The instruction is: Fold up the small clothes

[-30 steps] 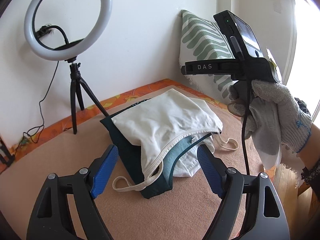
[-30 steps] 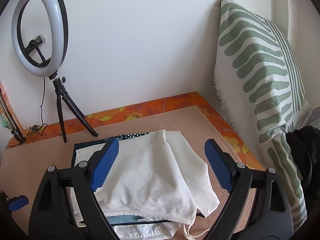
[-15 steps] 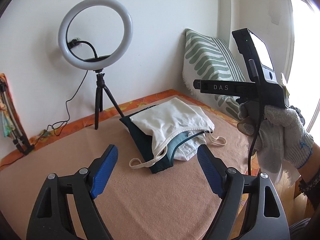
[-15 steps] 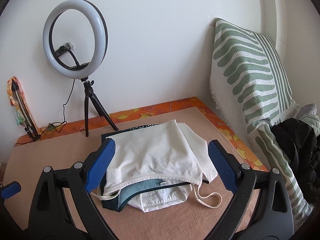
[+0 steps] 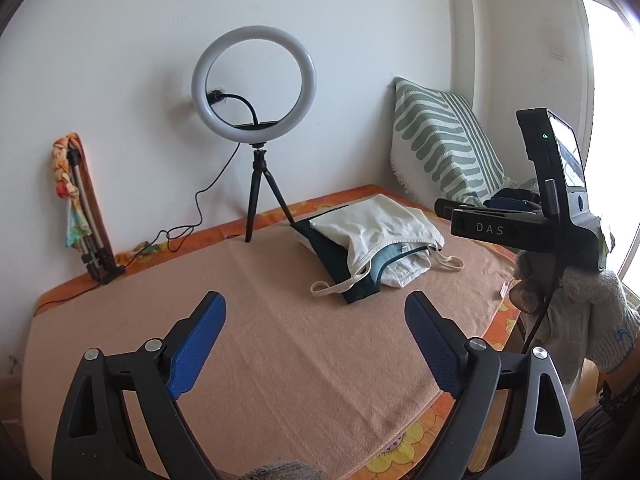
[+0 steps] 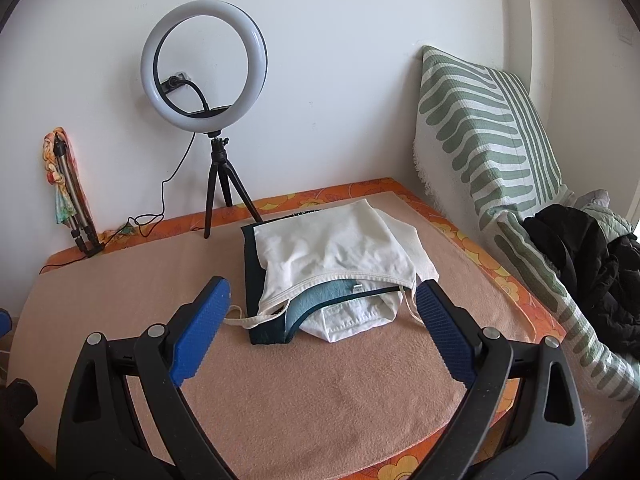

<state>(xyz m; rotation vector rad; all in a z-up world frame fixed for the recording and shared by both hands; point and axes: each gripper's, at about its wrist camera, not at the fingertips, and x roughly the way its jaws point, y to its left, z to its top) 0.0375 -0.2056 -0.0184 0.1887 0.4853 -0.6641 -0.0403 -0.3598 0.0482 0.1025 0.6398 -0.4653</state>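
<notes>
White top [image 6: 336, 244] folded atop dark teal garment [image 6: 256, 280], straps [image 6: 248, 318] trailing.

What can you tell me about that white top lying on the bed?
The white top is soft, creamy knit fabric with a stitched hem and thin strap loops trailing off both sides. It lies loosely folded and wrinkled atop a dark teal garment and other white cloth, on the peach blanket. Neither gripper touches it.

left tool [image 5: 316, 338]: black frame, blue pads | right hand [image 5: 592, 320]: grey knit glove
</notes>
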